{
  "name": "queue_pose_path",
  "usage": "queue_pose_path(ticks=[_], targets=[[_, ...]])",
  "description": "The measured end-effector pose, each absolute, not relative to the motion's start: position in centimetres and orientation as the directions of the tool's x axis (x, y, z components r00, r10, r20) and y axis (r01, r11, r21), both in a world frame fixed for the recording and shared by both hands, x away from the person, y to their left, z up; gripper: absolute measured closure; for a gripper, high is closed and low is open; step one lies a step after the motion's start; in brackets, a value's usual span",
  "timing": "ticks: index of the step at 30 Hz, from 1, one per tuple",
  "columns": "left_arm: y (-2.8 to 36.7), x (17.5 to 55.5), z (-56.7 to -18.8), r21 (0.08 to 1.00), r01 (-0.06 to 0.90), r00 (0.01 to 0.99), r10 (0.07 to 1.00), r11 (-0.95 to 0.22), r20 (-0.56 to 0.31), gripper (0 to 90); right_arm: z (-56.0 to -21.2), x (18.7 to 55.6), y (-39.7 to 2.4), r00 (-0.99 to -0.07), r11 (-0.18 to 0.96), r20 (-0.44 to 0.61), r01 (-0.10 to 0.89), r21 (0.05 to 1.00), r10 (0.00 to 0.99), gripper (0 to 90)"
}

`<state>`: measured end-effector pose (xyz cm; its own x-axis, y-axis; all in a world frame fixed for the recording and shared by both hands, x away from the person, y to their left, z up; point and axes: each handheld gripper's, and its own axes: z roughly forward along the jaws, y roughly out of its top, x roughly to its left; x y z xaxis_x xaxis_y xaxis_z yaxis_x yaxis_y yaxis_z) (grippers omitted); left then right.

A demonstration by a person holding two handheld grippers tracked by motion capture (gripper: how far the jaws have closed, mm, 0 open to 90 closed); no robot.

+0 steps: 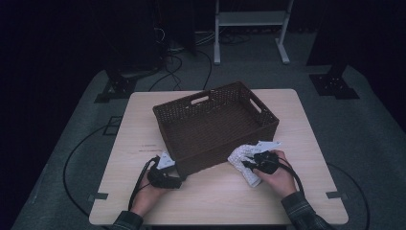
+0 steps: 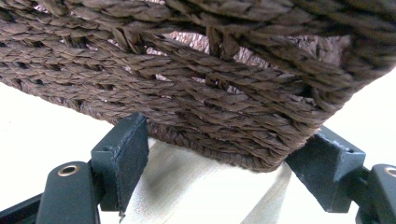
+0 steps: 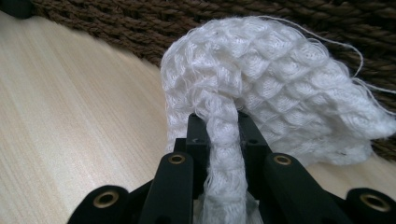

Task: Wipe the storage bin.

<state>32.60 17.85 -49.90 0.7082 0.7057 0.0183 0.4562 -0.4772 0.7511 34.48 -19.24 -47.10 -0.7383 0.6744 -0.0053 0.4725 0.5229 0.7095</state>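
White waffle cloth (image 3: 261, 88) pinched between our right gripper (image 3: 223, 123) fingers, bunched just ahead of them against brown woven basket (image 1: 215, 127). Our left gripper (image 2: 224, 154) fingers spread wide around basket corner, seemingly touching, on surface (image 1: 220, 196).

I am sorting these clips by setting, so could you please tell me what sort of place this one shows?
Probably a lab or recording studio rather than a home: a bare wooden table stands alone on grey carpet, cables trail across the floor, and dark equipment stands and a white frame ring it.
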Motion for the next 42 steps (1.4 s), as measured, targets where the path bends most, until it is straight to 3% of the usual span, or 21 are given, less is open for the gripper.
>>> queue_pose_path(ticks=[11,42], targets=[[17.9,32.6,-49.9,0.75,0.457,0.709,0.705,-0.478,0.017,22.9,-47.0,34.4,-19.0,-0.739,0.515,-0.01,0.46,0.723,0.674,78.3],[17.9,32.6,-49.9,0.751,0.456,0.709,0.705,-0.478,0.017,22.9,-42.0,33.1,-18.4,-0.752,0.454,-0.07,0.319,0.832,0.656,78.4]])
